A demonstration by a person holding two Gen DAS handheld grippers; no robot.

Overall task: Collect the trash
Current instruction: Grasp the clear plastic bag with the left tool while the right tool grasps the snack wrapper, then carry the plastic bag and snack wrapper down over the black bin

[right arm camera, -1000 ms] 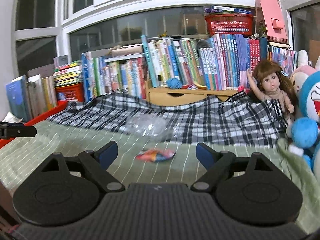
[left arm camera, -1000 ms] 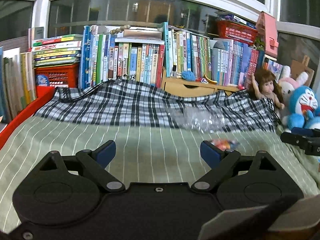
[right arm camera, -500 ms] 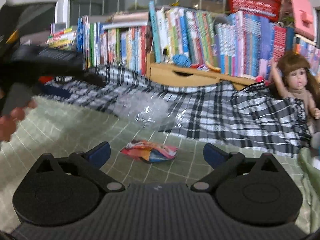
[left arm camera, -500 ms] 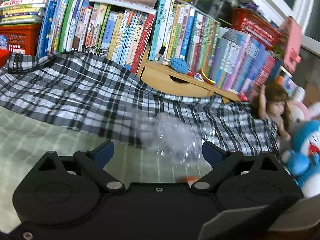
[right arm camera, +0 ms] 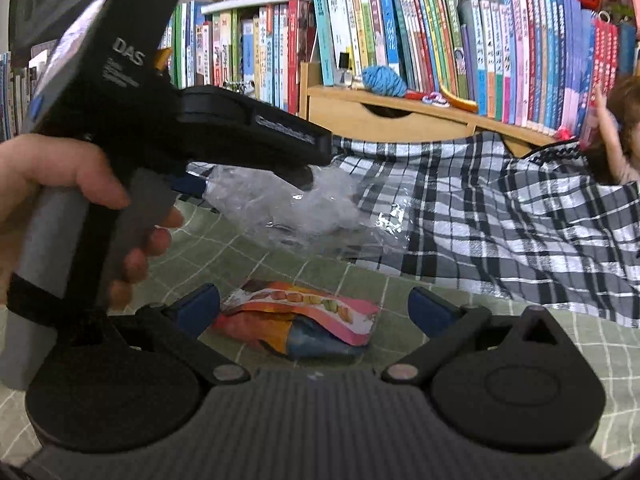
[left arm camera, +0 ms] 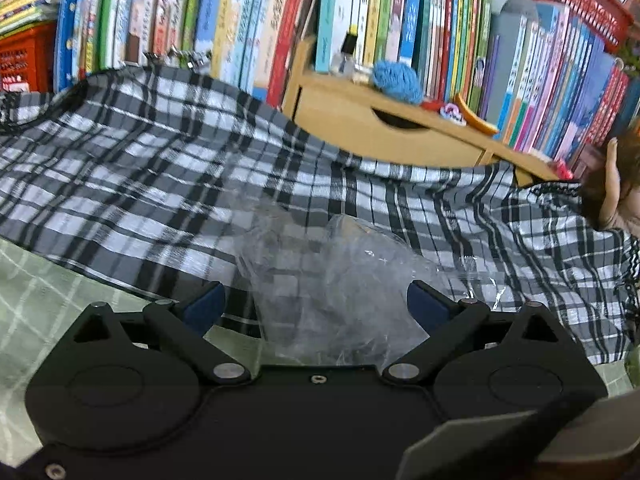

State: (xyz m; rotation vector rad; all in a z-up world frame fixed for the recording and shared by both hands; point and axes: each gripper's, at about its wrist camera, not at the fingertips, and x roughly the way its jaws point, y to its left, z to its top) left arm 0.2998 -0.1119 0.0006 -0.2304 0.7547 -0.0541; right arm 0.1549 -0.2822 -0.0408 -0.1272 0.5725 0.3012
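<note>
A crumpled clear plastic bag [left arm camera: 340, 280] lies where the plaid blanket meets the green sheet. My left gripper [left arm camera: 314, 306] is open, with the bag between its blue pads; I see no pad pressing on it. In the right wrist view the same left gripper [right arm camera: 244, 184], held by a hand [right arm camera: 60, 184], reaches over the plastic bag [right arm camera: 288, 208] from the left. A colourful snack wrapper [right arm camera: 304, 320] lies flat on the sheet. My right gripper [right arm camera: 313, 308] stands open around it, the pads apart from its ends.
A black-and-white plaid blanket [left arm camera: 140, 168] covers the far part of the green checked sheet [right arm camera: 440, 292]. Behind stand a row of books [left arm camera: 248, 20], a wooden drawer box [left arm camera: 380, 128] with a blue yarn ball [left arm camera: 396, 76], and a doll [right arm camera: 624, 128] at the right.
Both grippers have moved forward and down. The plastic bag now sits between the left fingers, the wrapper between the right ones. The left gripper and hand have entered the right wrist view.
</note>
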